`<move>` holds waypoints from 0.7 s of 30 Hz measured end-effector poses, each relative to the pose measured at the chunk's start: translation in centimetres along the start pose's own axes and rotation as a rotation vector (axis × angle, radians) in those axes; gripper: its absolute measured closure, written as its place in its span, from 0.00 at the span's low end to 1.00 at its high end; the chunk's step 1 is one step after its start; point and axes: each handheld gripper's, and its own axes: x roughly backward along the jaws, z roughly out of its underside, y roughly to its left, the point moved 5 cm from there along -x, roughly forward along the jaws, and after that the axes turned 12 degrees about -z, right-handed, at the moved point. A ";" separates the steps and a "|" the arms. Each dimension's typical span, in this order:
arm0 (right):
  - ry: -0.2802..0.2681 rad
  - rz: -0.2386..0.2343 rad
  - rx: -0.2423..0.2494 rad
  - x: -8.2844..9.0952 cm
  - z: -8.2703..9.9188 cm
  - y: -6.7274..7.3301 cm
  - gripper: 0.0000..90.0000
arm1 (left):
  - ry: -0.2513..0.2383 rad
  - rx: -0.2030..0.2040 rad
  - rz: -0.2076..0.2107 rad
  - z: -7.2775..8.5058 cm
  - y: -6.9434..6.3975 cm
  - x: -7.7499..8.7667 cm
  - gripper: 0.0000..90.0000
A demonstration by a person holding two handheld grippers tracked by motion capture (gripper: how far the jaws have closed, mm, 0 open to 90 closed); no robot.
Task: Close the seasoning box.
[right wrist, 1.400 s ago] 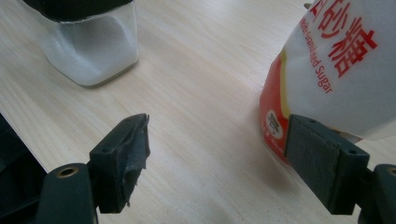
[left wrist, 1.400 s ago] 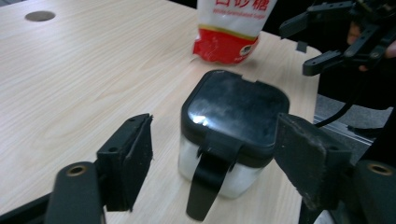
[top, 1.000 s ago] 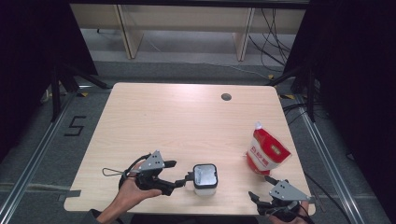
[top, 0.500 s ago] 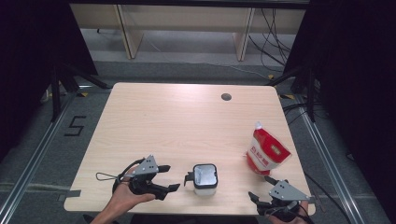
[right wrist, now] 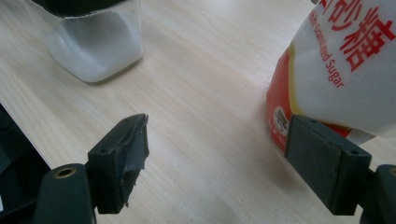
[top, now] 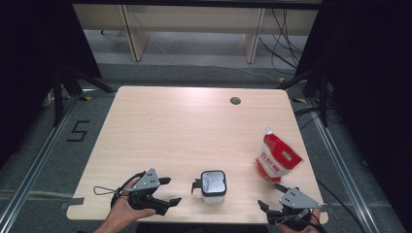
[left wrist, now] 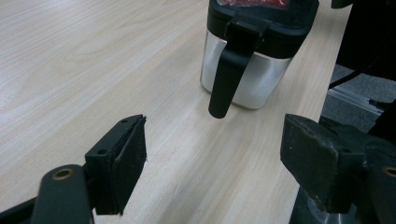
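A clear square jar [top: 213, 186] with a black lid and black handle stands near the table's front edge; white powder fills its bottom [right wrist: 95, 51]. Its handle [left wrist: 229, 70] points toward my left gripper [top: 167, 190], which is open with nothing between its jaws, a short way left of the jar. A red and white sugar pouch [top: 276, 156] stands upright at the right. My right gripper [top: 271, 195] is open at the front right corner, just in front of the pouch [right wrist: 336, 70], holding nothing.
The light wood table [top: 184, 126] has a round cable hole [top: 235, 101] near its back right. The table's front edge lies close under both hands. Shelving and cables sit on the floor beyond the table.
My left gripper has drawn back from the jar's handle, toward the left and the front edge. The jar, the pouch and the right gripper have stayed where they were.
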 end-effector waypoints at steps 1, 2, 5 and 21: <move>0.000 -0.002 0.001 0.0 0.0 0.0 0.25 | 0.000 -0.006 -0.004 0.1 0.0 0.0 0.24; 0.000 -0.002 0.000 0.0 0.0 0.0 0.25 | -0.001 0.000 -0.006 0.1 -0.2 0.1 0.24; 0.005 0.000 -0.002 0.0 0.1 0.0 0.25 | 0.021 -0.050 -0.012 0.5 0.0 0.3 0.24; 0.026 -0.016 0.001 -0.3 0.2 0.1 0.25 | 0.038 -0.025 -0.033 1.9 -0.4 0.7 0.22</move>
